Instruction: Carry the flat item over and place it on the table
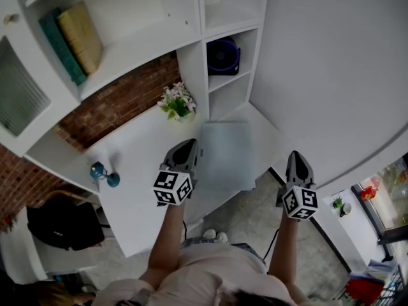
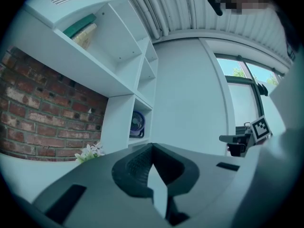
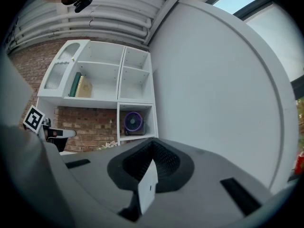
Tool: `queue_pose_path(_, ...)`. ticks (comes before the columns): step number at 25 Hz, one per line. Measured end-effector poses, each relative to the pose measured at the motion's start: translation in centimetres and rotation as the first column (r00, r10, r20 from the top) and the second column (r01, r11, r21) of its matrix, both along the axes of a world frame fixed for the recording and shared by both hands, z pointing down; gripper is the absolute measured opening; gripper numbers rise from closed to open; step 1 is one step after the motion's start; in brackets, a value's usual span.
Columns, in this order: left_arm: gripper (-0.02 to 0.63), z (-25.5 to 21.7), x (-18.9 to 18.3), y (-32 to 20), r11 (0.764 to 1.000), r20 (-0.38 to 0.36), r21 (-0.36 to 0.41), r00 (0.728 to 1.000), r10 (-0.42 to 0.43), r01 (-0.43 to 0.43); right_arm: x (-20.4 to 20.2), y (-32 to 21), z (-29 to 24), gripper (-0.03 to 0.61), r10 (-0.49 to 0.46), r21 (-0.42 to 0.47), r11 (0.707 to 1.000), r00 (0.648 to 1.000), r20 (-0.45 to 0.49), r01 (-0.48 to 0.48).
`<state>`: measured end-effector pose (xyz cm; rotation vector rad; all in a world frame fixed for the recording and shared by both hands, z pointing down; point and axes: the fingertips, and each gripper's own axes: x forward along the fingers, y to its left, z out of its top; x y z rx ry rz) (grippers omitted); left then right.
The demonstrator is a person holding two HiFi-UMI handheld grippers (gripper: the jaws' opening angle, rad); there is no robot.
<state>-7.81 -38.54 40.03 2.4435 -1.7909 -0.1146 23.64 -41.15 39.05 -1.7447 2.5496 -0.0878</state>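
Currently, from the head view, the flat item (image 1: pixel 227 155), a pale grey slab, lies flat on the white table (image 1: pixel 140 171), toward its front edge and below the shelf unit (image 1: pixel 191 18). Your left gripper (image 1: pixel 189 146) sits just beside the slab's left edge, over the tabletop, its jaws drawn together. Whether it touches the slab cannot be told from here. Your right gripper (image 1: pixel 298 159) is well apart from the slab, out past the table's front edge over the floor (image 1: pixel 255 215), with its jaws likewise together. A pot of flowers (image 1: pixel 177 102) stands behind the slab against the brick wall (image 1: pixel 121 104). A small blue ornament (image 1: pixel 102 172) stands farther left on the table.

In the left gripper view, your jaws meet in a closed seam, with only a thin pale sliver showing along it. Beyond them are the flowers, a purple fan (image 2: pixel 137 124) in a shelf compartment, and your right gripper off to the right.

In the right gripper view, the jaws are pressed together the same way. They face the shelf unit, which has books (image 3: pixel 80 85) on an upper shelf. Your left gripper shows at the left edge.
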Motion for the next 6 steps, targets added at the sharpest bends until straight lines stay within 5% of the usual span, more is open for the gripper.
queue_pose_path(6, 0.028, 0.22, -0.06, 0.0, 1.0, -0.002, -0.005, 1.0, 0.002, -0.002, 0.07, 0.08, 0.35, 0.015, 0.003, -0.01, 1.0, 1.0, 0.005, -0.003)
